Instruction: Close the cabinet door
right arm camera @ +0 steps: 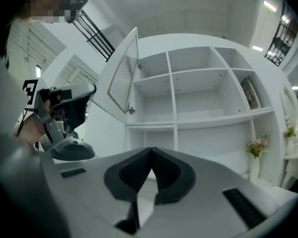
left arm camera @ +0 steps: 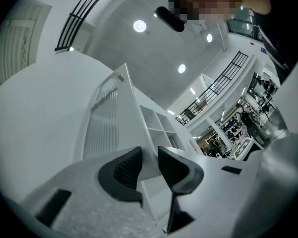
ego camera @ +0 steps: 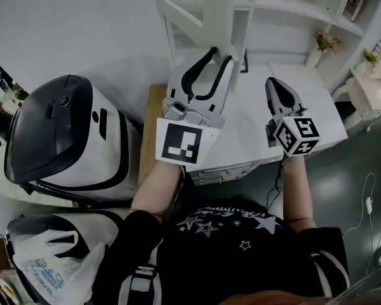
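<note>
Our left claw (left arm camera: 149, 155) is pinched on the free edge of the white louvred cabinet door (left arm camera: 108, 118), gripping it from both faces and tilted upward. The door stands swung open, jutting toward us from the left side of the white open-shelved cabinet (right arm camera: 208, 83) beyond the claw. Our right claw (right arm camera: 151, 155), to the right of the left one and apart from the door, has its tips pressed together, holding nothing. Below both lies the white desk (ego camera: 247, 138), with a small white vase of pink flowers (right arm camera: 255, 168) further right
</note>
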